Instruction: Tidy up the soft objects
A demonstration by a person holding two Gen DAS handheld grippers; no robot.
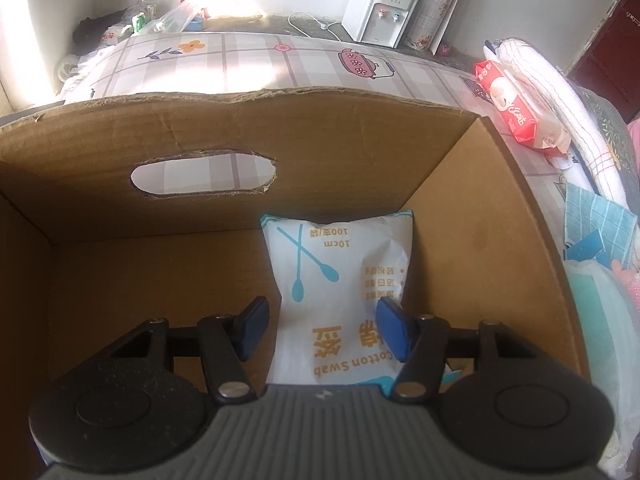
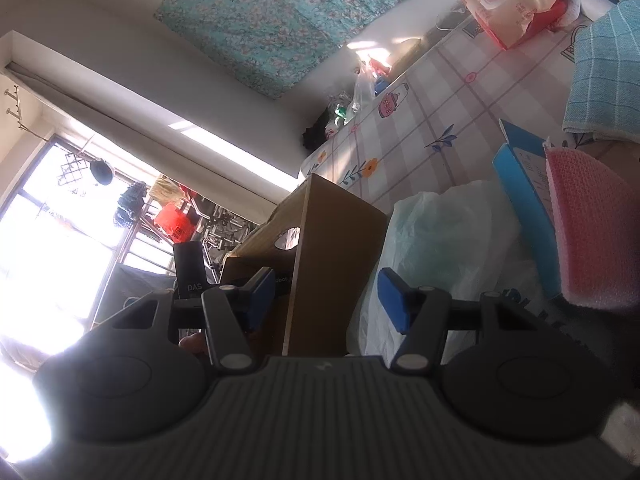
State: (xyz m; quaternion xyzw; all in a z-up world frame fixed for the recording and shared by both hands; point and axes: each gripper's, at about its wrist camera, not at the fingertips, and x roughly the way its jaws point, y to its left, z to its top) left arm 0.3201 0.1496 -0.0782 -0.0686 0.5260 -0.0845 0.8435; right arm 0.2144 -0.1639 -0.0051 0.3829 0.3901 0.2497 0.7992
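A white and blue cotton swab bag (image 1: 340,280) lies inside an open cardboard box (image 1: 280,152), against its right wall. My left gripper (image 1: 322,328) hovers over the bag's near end, open, its blue pads on either side and not pressing it. My right gripper (image 2: 326,302) is open and empty, tilted, just outside the box's side wall (image 2: 332,264). A pale plastic-wrapped soft pack (image 2: 440,248) lies to its right. A pink knitted cloth (image 2: 588,232) and a blue towel (image 2: 608,80) lie further right.
A red tissue pack (image 1: 520,108) and a white checked towel (image 1: 560,112) lie on the checked tablecloth (image 1: 240,64) at right. A water dispenser (image 1: 380,12) stands behind. Clutter and bags sit at the table's far left corner (image 1: 132,24).
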